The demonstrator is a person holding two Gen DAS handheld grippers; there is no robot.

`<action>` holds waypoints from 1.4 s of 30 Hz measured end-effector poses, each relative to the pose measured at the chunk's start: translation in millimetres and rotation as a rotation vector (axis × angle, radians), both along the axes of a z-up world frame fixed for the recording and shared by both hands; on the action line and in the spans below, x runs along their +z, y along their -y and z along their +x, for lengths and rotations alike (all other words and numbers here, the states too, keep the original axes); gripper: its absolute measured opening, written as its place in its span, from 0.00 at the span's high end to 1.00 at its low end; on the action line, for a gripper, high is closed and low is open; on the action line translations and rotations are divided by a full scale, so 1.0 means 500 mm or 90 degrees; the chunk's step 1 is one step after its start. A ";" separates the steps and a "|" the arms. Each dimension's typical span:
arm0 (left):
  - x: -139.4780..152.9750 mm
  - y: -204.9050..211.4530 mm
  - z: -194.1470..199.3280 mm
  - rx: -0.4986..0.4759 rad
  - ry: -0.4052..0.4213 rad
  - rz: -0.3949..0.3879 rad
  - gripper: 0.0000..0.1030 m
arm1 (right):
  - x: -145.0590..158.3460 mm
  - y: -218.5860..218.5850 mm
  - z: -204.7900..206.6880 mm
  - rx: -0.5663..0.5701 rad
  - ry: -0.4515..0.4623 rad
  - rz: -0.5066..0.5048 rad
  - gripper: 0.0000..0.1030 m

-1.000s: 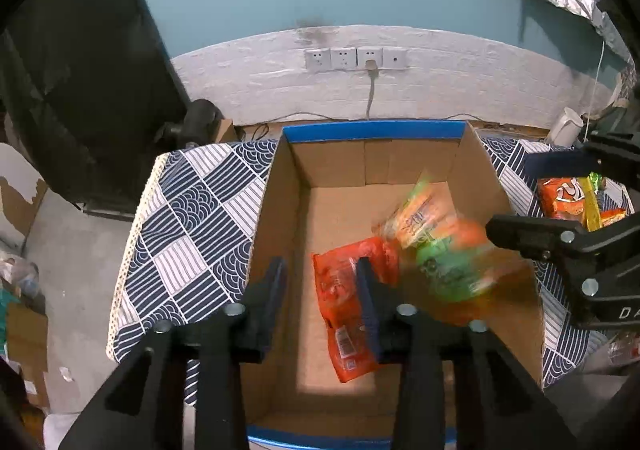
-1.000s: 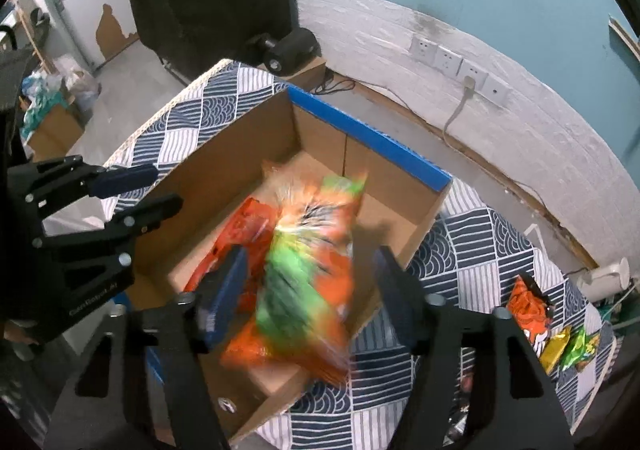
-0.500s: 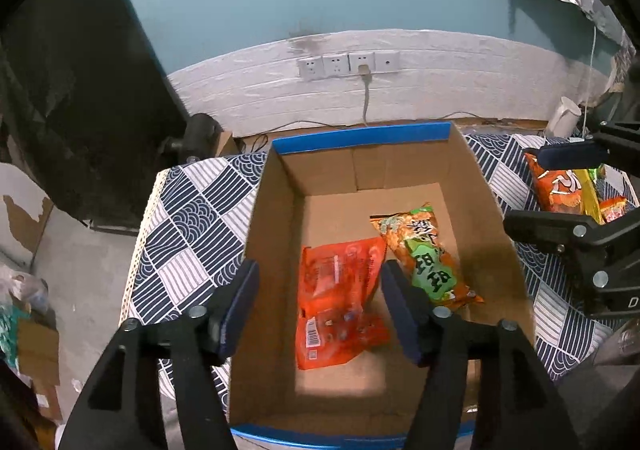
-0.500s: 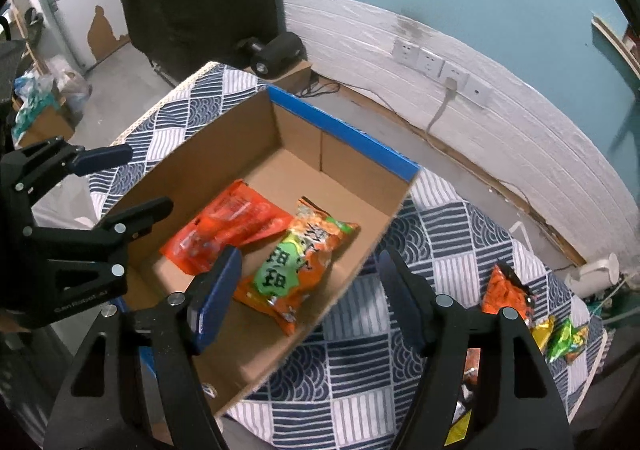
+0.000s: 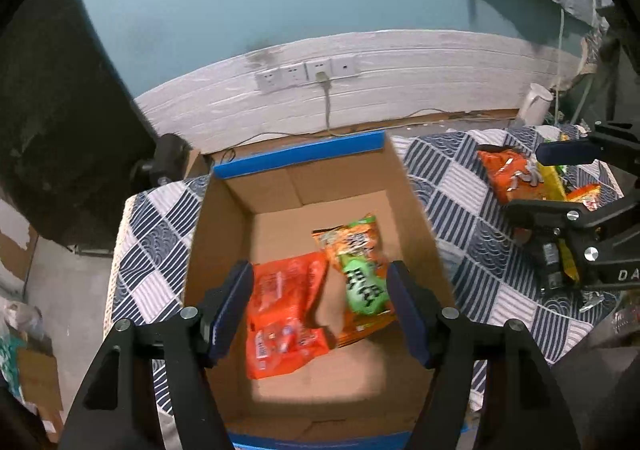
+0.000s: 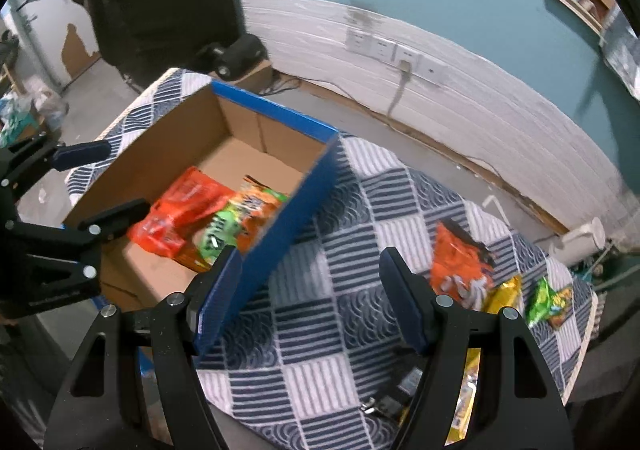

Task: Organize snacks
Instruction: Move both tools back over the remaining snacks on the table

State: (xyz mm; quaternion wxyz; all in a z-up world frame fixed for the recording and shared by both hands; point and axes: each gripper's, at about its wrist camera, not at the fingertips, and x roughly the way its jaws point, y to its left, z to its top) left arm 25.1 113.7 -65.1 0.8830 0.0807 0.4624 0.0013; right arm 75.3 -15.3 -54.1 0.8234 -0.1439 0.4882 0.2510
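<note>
A cardboard box with blue edges (image 5: 224, 209) (image 6: 280, 117) stands on the patterned cloth. Inside lie a red-orange snack bag (image 5: 284, 310) (image 6: 180, 209) and an orange-and-green snack bag (image 5: 356, 266) (image 6: 236, 221). My left gripper (image 5: 320, 302) is open and empty above the box's near half. My right gripper (image 6: 310, 298) is open and empty over the cloth right of the box. An orange bag (image 6: 460, 262) (image 5: 508, 173), a yellow bag (image 6: 500, 294) and a green bag (image 6: 548, 302) lie on the cloth to the right.
A dark packet (image 6: 400, 390) lies on the cloth near the front edge. A white wall with sockets (image 5: 308, 73) runs behind the table. A white kettle (image 6: 580, 242) stands beyond the table's right end. The floor drops away left of the table.
The orange-and-green bag fell from my right gripper into the box and settled beside the red bag. My right gripper swung right, over the cloth. My left gripper opened wider.
</note>
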 end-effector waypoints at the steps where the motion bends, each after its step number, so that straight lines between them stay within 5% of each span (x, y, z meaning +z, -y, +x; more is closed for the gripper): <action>1: 0.000 0.009 0.001 -0.004 0.000 0.000 0.32 | 0.000 0.012 0.000 -0.006 -0.001 0.001 0.30; 28: -0.038 0.270 0.079 -0.139 -0.041 -0.003 0.28 | -0.099 0.377 0.043 -0.233 -0.081 0.014 0.30; 42: -0.116 0.333 0.130 -0.156 -0.109 -0.005 0.28 | -0.185 0.384 0.070 -0.230 -0.153 0.027 0.30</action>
